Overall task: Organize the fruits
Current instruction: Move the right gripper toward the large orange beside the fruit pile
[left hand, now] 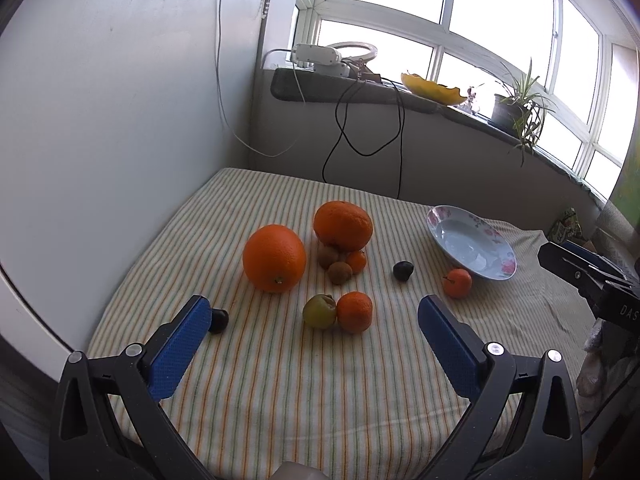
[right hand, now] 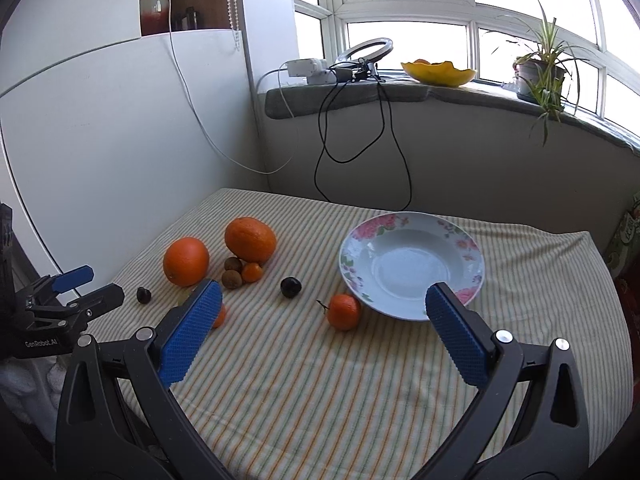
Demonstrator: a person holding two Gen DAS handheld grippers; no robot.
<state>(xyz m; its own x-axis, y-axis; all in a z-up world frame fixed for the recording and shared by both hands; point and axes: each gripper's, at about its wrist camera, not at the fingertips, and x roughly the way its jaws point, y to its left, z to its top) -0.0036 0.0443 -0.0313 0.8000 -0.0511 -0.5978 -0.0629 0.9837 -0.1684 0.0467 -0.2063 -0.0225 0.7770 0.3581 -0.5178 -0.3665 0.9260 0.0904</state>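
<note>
Fruit lies on a striped cloth (left hand: 280, 380). Two big oranges (left hand: 274, 258) (left hand: 343, 225) sit mid-table with two brown kiwis (left hand: 340, 272) and a small tangerine (left hand: 356, 261) in front. A green apple (left hand: 319, 311) touches a tangerine (left hand: 354, 312). Two dark plums (left hand: 403, 270) (left hand: 219, 320) lie apart. Another tangerine (right hand: 343, 311) rests against the empty floral plate (right hand: 412, 222). My left gripper (left hand: 316, 316) is open and empty, above the cloth before the apple. My right gripper (right hand: 324, 300) is open and empty, near the plate's tangerine.
A white wall panel (left hand: 100, 120) borders the table's left side. A windowsill (right hand: 400, 92) behind holds a ring light, a yellow bowl (right hand: 438, 72) and a potted plant (right hand: 540, 76). Black cables (right hand: 360, 148) hang down to the table's far edge.
</note>
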